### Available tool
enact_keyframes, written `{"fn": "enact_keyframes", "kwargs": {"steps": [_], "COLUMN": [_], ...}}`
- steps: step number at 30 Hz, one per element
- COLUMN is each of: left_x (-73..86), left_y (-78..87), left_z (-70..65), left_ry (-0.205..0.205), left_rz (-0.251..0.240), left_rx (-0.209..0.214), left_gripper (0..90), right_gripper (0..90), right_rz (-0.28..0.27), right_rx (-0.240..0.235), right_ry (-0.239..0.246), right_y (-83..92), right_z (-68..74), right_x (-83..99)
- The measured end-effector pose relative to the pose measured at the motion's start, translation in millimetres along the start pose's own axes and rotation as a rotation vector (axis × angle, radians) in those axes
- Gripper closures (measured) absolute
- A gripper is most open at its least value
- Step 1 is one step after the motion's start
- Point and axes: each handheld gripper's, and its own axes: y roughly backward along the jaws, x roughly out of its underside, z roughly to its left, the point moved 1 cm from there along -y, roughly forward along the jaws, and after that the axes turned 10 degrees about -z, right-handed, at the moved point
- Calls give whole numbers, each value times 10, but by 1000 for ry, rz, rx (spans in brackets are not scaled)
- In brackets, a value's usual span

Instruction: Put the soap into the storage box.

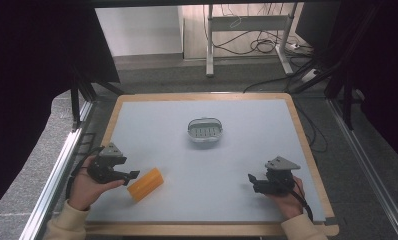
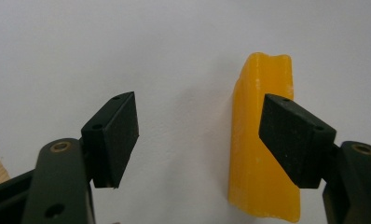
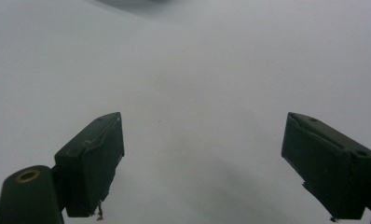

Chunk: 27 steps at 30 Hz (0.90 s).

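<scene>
Pale grey covering spreads across the bench (image 1: 237, 165), framed by a light wooden border. An orange block (image 1: 145, 184) lies flat near the front left corner, its long side slanting toward the front edge. The left hand-held gripper (image 1: 132, 174), held in the person's left hand (image 1: 87, 187) close to the left edge, points at the block's near end with its jaws released; from the left gripper view the block (image 2: 263, 154) sits partly behind the right-hand jaw and off to that side of the gap, not between the jaws, and whether that jaw touches it cannot be told. A small metal basket (image 1: 205, 131) with a raised wire handle stands near the middle of the bench, a little toward the far edge, well apart from the block and from both hands. The right hand-held gripper (image 1: 252, 179), held in the right hand (image 1: 287, 200) near the front right corner, is also released, its jaws spread wide over bare grey surface (image 3: 197, 116) with nothing between them.
</scene>
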Motion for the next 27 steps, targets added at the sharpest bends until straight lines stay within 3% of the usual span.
{"fn": "enact_keyframes", "kwargs": {"steps": [27], "left_x": [-69], "left_y": [-137], "left_z": [-236], "left_ry": [-67], "left_rz": [61], "left_rx": [21], "left_gripper": [261], "right_gripper": [137], "right_rz": [0], "right_rx": [5], "right_ry": [7], "right_y": [9], "right_z": [15], "right_x": [-9]}}
